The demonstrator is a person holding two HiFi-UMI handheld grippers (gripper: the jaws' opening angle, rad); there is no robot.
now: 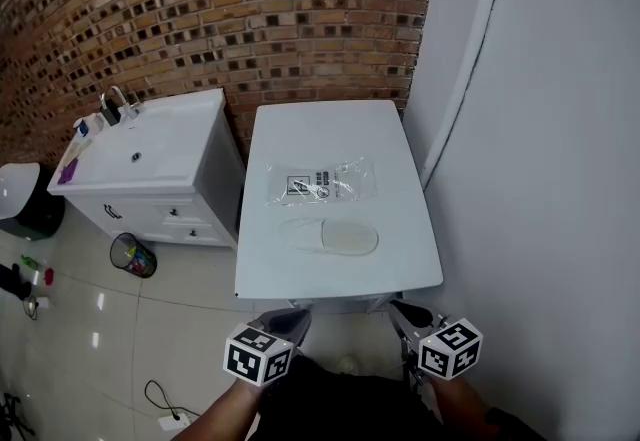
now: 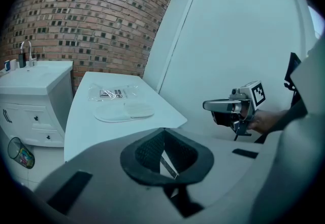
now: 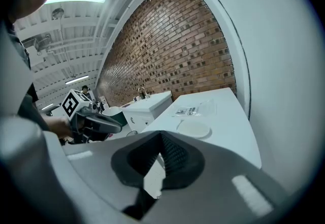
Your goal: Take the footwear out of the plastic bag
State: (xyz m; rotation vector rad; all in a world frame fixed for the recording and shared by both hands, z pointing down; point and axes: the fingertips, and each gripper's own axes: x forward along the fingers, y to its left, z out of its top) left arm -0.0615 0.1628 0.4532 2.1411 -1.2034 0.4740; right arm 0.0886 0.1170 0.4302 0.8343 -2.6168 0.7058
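Observation:
A white slipper (image 1: 330,236) lies flat on the white table (image 1: 400,269), near its front edge. Just beyond it lies a clear plastic bag (image 1: 322,181) with a printed label, flat and apart from the slipper. Both grippers hang below the table's front edge, clear of everything. My left gripper (image 1: 296,315) is shut with nothing in it, and my right gripper (image 1: 399,308) is shut and empty too. The left gripper view shows the slipper (image 2: 123,112), the bag (image 2: 109,93) and the right gripper (image 2: 209,105). The right gripper view shows the slipper (image 3: 194,128), the bag (image 3: 196,110) and the left gripper (image 3: 114,125).
A white vanity (image 1: 150,154) with a sink and faucet (image 1: 112,107) stands left of the table. A small bin (image 1: 132,255) sits on the tiled floor beside it, and a cable (image 1: 160,397) lies near my feet. Brick wall behind, white wall (image 1: 540,129) close on the right.

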